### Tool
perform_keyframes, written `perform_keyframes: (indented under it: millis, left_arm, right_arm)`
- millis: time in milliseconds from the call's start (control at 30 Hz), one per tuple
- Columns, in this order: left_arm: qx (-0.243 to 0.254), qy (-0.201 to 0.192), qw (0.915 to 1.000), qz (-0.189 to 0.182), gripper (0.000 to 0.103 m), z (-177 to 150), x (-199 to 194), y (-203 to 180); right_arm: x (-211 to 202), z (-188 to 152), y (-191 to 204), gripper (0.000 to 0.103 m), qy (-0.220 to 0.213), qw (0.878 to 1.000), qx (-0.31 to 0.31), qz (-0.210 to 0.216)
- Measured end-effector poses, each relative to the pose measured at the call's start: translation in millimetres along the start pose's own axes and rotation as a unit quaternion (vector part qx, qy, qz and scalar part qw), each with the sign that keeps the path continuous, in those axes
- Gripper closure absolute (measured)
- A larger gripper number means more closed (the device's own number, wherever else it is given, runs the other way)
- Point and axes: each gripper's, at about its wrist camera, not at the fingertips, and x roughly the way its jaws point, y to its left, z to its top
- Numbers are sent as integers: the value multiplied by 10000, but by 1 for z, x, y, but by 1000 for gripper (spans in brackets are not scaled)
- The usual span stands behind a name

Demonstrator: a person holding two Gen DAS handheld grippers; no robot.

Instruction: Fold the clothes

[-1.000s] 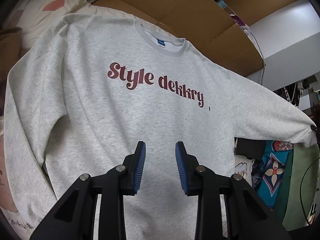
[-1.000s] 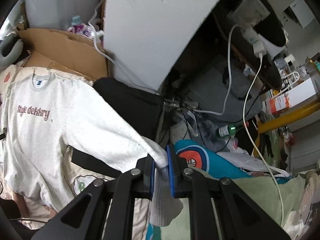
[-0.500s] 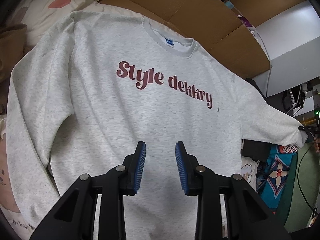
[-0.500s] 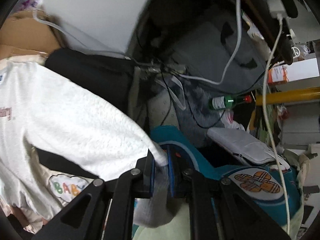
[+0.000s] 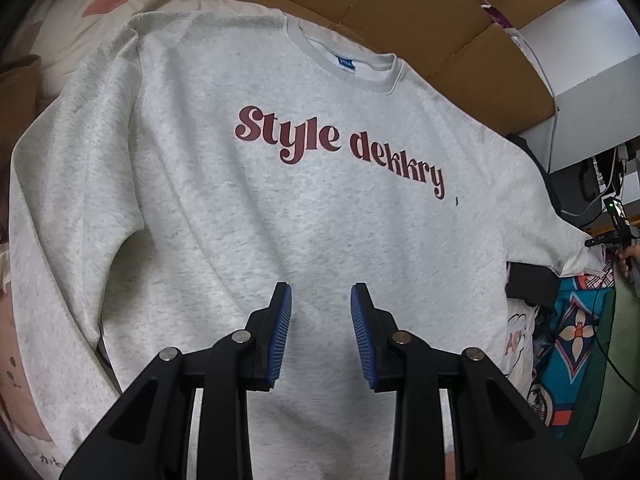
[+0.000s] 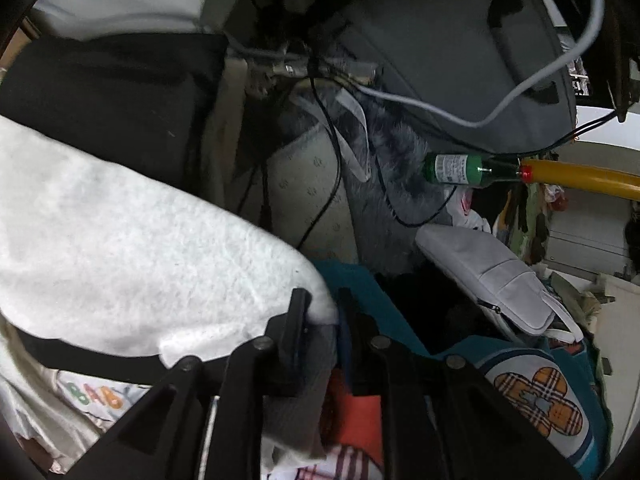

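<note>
A light grey sweatshirt (image 5: 320, 220) with dark red "Style dekkry" lettering lies spread front up, collar at the far side. My left gripper (image 5: 321, 300) hovers open over its lower body, nothing between the blue pads. In the right wrist view the sweatshirt's sleeve (image 6: 140, 260) runs in from the left, and its cuff (image 6: 304, 380) hangs down between the fingers of my right gripper (image 6: 324, 304). Those jaws are opening, with the cuff still in the gap. Far off at the sleeve's end, the right gripper (image 5: 612, 236) also shows small in the left wrist view.
Flattened cardboard (image 5: 400, 12) lies behind the collar. Around the sleeve end are a teal cloth with a plaid flower (image 6: 540, 404), a grey pouch (image 6: 492, 280), a green bottle (image 6: 456, 168), a yellow pole (image 6: 580, 178), loose cables (image 6: 440, 112) and a black cloth (image 6: 100, 92).
My right gripper has come down with the sleeve cuff and tipped lower, and its fingers now stand a little wider apart. The sleeve end has sunk. The left gripper has barely moved.
</note>
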Motion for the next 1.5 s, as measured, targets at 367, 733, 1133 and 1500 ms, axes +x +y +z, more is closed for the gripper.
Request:
perform_keyframes:
  millis: [367, 733, 1133, 1500]
  left_arm:
    - [36, -73, 9999, -87, 72, 5, -4, -3]
    - [-33, -2, 10000, -32, 72, 1, -2, 8]
    - [1, 131, 9999, 50, 72, -4, 4, 12]
    - [229, 133, 9996, 102, 72, -1, -3, 7]
  right_arm:
    - [-62, -5, -6, 64, -731, 9971, -153, 164]
    - [-44, -35, 49, 64, -1337, 9850, 190, 1079]
    - [21, -63, 87, 84, -1601, 9816, 530, 891]
    - [21, -112, 86, 83, -1439, 9863, 543, 598]
